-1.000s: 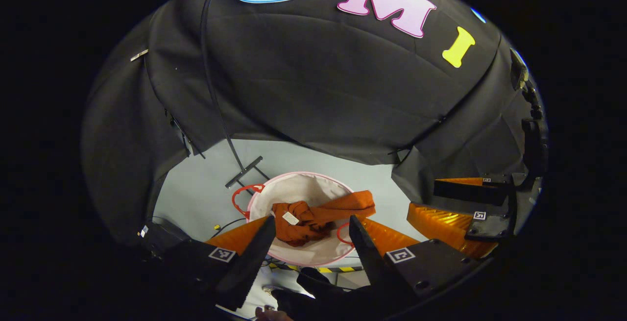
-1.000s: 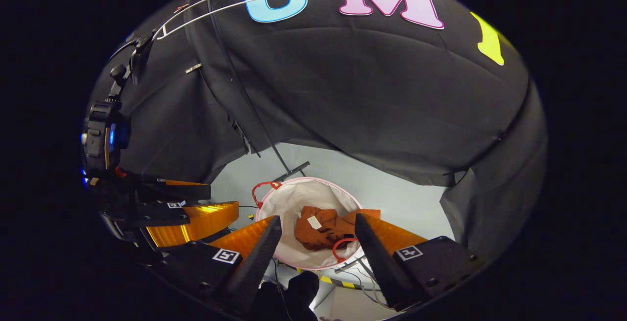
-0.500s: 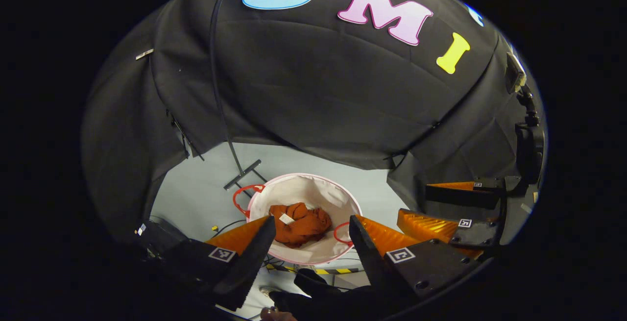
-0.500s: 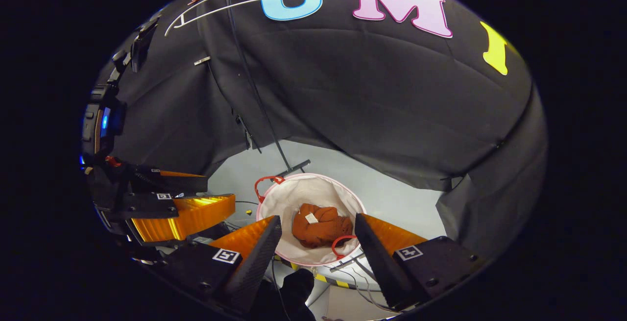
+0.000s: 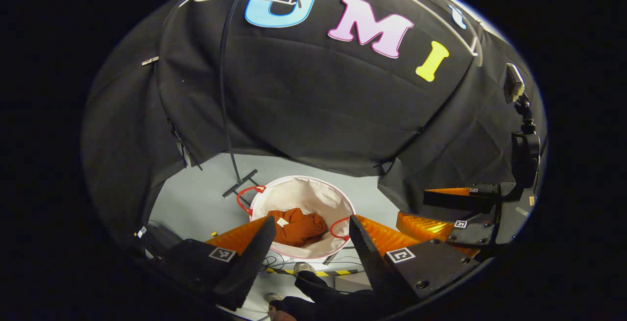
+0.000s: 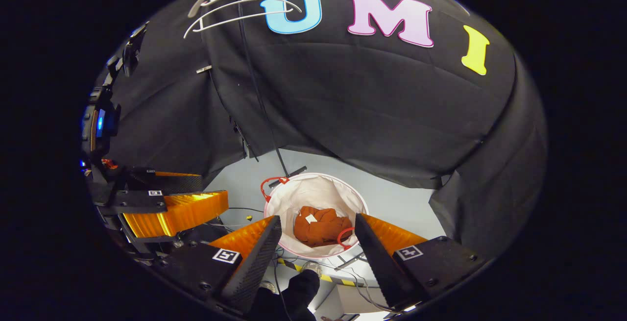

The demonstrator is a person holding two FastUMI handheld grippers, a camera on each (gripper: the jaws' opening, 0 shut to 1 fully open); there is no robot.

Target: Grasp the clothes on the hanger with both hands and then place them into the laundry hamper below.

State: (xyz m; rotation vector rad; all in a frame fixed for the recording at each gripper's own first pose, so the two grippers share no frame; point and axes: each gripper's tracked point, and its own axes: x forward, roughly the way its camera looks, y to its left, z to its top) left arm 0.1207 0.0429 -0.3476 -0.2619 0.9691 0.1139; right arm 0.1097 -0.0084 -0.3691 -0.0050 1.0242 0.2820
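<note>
1. Left gripper (image 5: 308,242): jaws spread wide, nothing between the fingers. It hangs above the laundry hamper (image 5: 338,202), looking down into it.
2. Right gripper (image 6: 318,242): jaws also spread wide, holding nothing, and likewise above the hamper (image 6: 350,198).
3. Clothes (image 5: 299,226): a rust-orange garment bunched in a heap at the bottom of the hamper, with a small white tag on top (contents of the tag too small to tell). In the right gripper view the same heap (image 6: 321,226) sits fully inside the white liner, with nothing draped over the rim.
4. Hamper: round, white fabric, pink rim, two red loop handles (image 5: 243,196). It stands on the grey floor (image 5: 201,203), just in front of the foot of a black stand pole (image 5: 228,115).
5. Hanger (image 6: 235,10): white, bare, hanging high up near the top of the pole, well apart from the hamper.
6. Cross-check: the right gripper appears at the right edge of the left gripper view (image 5: 460,213), and the left gripper at the left edge of the right gripper view (image 6: 166,203). Both sit side by side, apart, not touching.
7. Yellow-black tape (image 6: 323,277) and loose cables lie on the floor near the hamper's front.
</note>
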